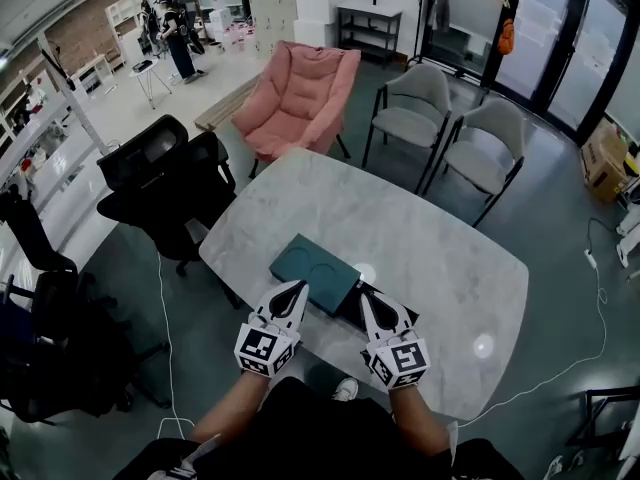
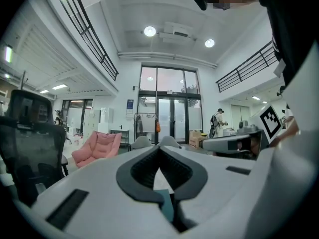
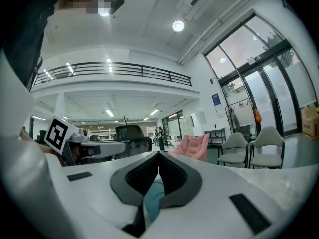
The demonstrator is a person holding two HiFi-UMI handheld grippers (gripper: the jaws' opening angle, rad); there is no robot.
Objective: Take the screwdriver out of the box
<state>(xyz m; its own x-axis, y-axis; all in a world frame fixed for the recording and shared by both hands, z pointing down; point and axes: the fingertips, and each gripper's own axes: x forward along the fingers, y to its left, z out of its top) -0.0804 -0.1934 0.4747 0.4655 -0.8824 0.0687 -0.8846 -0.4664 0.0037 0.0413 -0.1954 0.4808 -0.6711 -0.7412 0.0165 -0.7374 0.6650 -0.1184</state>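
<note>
A flat teal box (image 1: pixel 318 268) with two round recesses in its top lies near the front edge of the marble table (image 1: pixel 430 238); a black part (image 1: pixel 388 305) shows at its right side. No screwdriver is visible. My left gripper (image 1: pixel 300 285) is shut, its tips at the box's near left corner. My right gripper (image 1: pixel 363 297) is shut too, its tips at the near right edge over the black part. In the left gripper view the pads (image 2: pixel 149 168) meet, with a sliver of teal below. The right gripper view shows closed pads (image 3: pixel 172 171) and teal under them.
Black office chairs (image 1: pixel 160 173) stand left of the table, a pink lounge chair (image 1: pixel 300 93) and two grey chairs (image 1: pixel 415 108) beyond its far side. A white cable (image 1: pixel 590 308) runs over the floor at right. A person (image 1: pixel 178 33) stands far back.
</note>
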